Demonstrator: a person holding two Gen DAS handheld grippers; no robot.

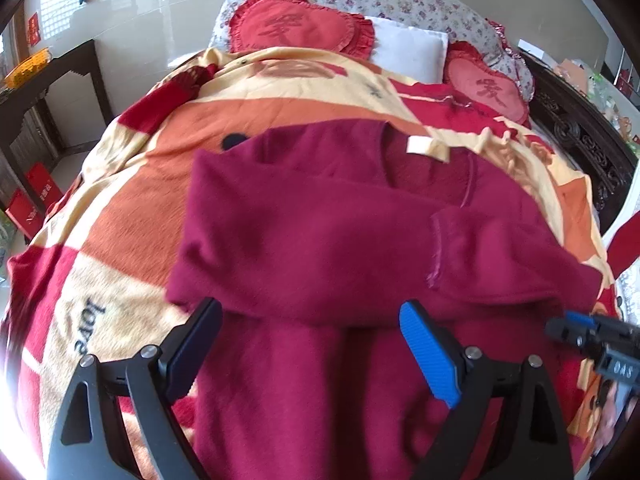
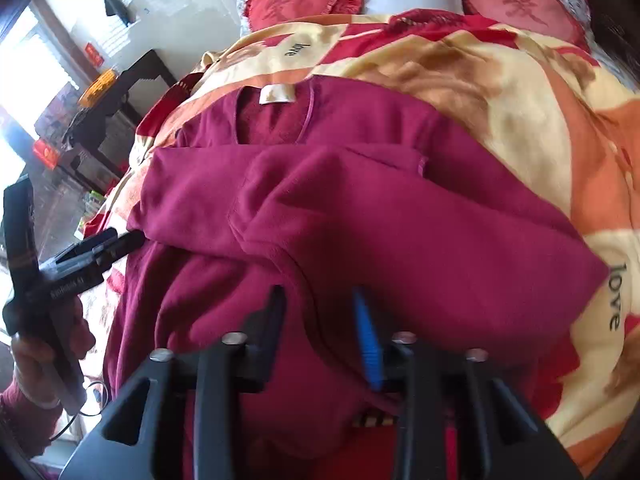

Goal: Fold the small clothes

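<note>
Left wrist view: sweater [image 1: 312,232] lies mid-blanket [image 1: 120,216], sleeves folded across its chest. Left gripper [image 1: 308,344] gapes empty above it; right gripper [image 2: 320,332], slightly parted, holds nothing, freeing the hem fold.

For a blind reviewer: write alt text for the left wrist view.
A maroon sweater lies on a bed's orange, cream and red blanket, both sleeves folded across its chest. The left gripper hangs over its lower part, jaws open and empty; the right gripper pokes in at the right edge. Red heart cushions lie at the headboard.
</note>
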